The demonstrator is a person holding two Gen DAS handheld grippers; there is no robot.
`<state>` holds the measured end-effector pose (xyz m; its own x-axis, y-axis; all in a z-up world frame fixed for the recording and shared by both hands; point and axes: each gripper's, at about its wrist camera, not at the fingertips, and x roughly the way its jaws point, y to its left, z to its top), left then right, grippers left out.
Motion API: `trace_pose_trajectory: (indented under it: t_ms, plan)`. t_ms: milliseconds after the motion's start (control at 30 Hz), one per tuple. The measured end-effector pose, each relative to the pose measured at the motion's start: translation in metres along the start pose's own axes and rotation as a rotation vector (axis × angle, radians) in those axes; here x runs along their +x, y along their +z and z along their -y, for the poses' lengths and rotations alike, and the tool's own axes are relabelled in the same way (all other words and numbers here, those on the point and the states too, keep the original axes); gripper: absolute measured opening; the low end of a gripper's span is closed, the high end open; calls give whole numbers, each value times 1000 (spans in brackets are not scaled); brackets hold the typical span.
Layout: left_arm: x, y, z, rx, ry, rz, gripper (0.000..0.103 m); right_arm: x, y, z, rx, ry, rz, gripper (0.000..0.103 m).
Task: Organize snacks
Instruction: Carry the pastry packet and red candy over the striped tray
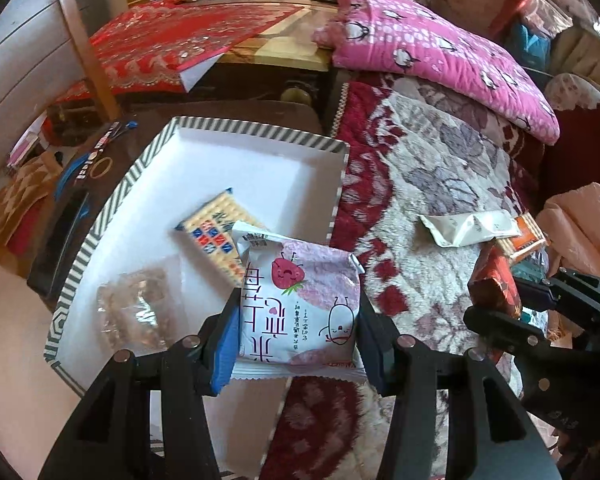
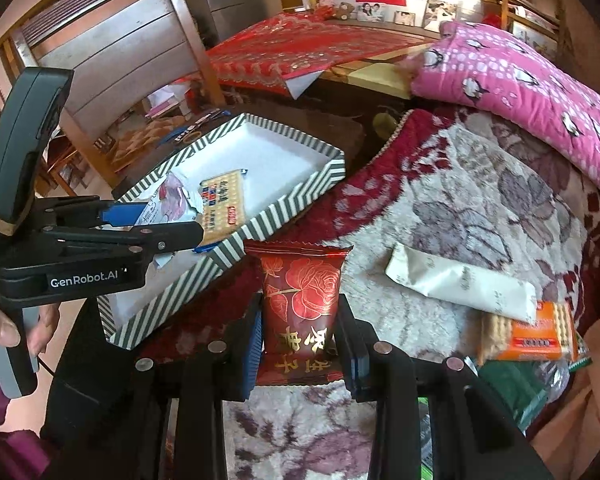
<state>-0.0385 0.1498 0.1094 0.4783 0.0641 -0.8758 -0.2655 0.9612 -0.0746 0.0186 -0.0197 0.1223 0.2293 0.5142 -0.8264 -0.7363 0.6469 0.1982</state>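
pink-and-white strawberry snack packet (image 1: 300, 304) sits clamped between the blue pads of the left gripper (image 1: 298, 336), held over the near right corner of the striped box (image 1: 148, 152); its lower seam is partly covered by the fingers. inside the box lie a yellow cracker pack (image 1: 216, 228), half hidden under the held packet, and a clear-wrapped snack (image 1: 134, 308) whose contents are hard to make out. the right gripper (image 2: 300, 344) is clenched on a red rose-print packet (image 2: 300, 296) above the floral blanket (image 2: 460, 200), just beside the box. on the blanket, a white sachet (image 2: 460, 280) overlaps a blurred orange cracker pack (image 2: 532, 336); a green wrapper (image 2: 512, 388) is cut off by the gripper body.
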Motion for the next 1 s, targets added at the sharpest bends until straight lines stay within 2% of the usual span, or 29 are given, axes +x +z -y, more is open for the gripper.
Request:
trace_pose_trajectory:
  t_ms: [633, 1000]
  plan:
    - [-1, -18, -60, -106, 44, -16, 51, 26, 36, -52, -111, 55, -25, 36]
    - [3, -24, -82, -146, 67, -31, 51, 50, 51, -74, -151, 84, -56, 36]
